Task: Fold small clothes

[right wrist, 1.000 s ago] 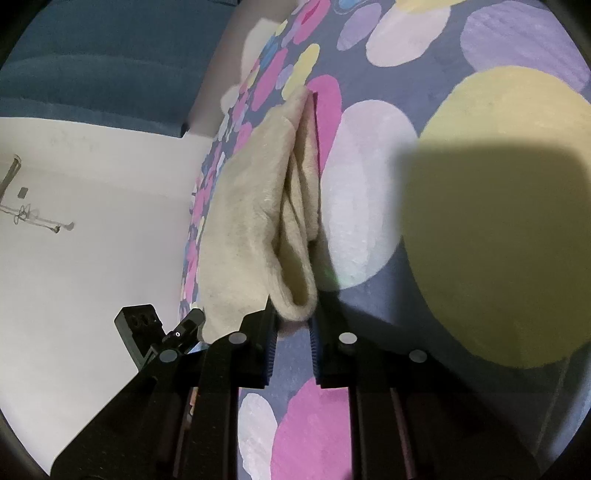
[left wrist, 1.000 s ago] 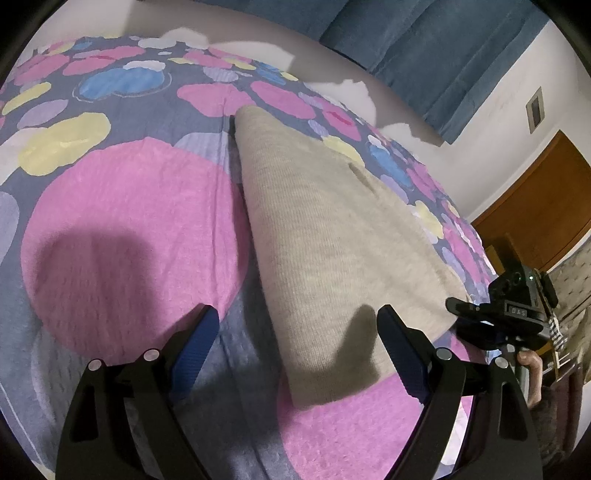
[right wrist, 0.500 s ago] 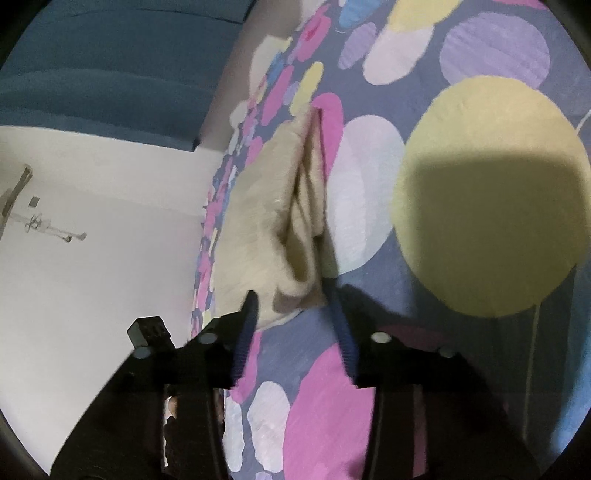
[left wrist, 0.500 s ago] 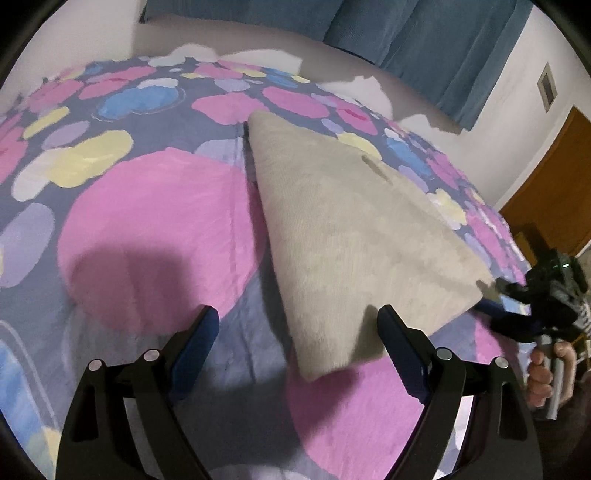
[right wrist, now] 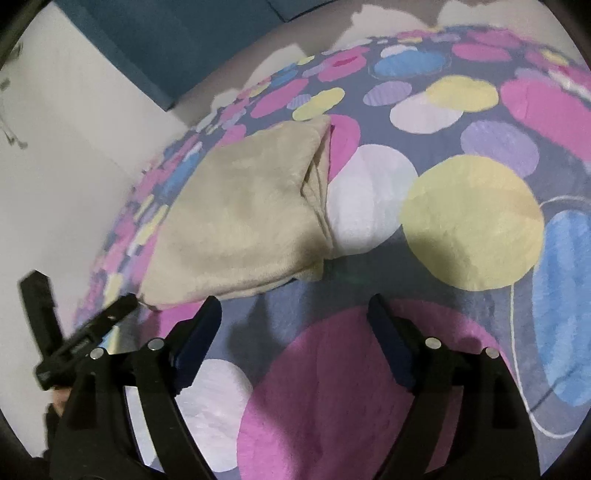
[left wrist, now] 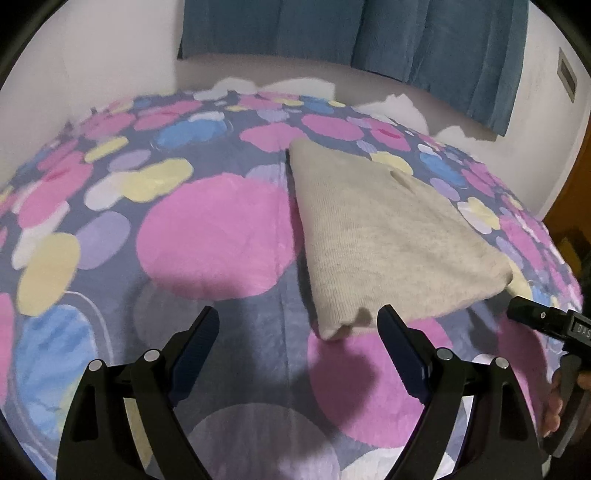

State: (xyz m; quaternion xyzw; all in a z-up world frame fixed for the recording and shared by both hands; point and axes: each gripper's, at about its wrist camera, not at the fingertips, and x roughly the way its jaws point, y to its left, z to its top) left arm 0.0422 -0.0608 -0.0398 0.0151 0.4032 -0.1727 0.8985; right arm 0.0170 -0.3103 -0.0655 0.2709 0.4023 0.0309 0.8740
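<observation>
A folded beige garment (left wrist: 384, 232) lies flat on the spotted bedspread (left wrist: 207, 236). In the left wrist view its near corner sits just beyond the tips of my left gripper (left wrist: 297, 325), which stands open above the bedspread with nothing between its fingers. In the right wrist view the same beige garment (right wrist: 240, 221) rests up and to the left of my right gripper (right wrist: 293, 314), whose jaws are opening with only bedspread (right wrist: 469, 225) showing between them. The garment's layered folded edges face right in that view.
The bed runs up to a white wall (left wrist: 110, 55) and blue curtains (left wrist: 369, 33). A wooden door (left wrist: 576, 206) stands at the right. The other gripper (left wrist: 550, 325) and a hand (left wrist: 554, 410) show at the right edge of the left wrist view.
My right gripper let go of the garment's folded corner, opened wide and drew back from it. My left gripper pulled back and tilted up, so the garment sits farther from its tips.
</observation>
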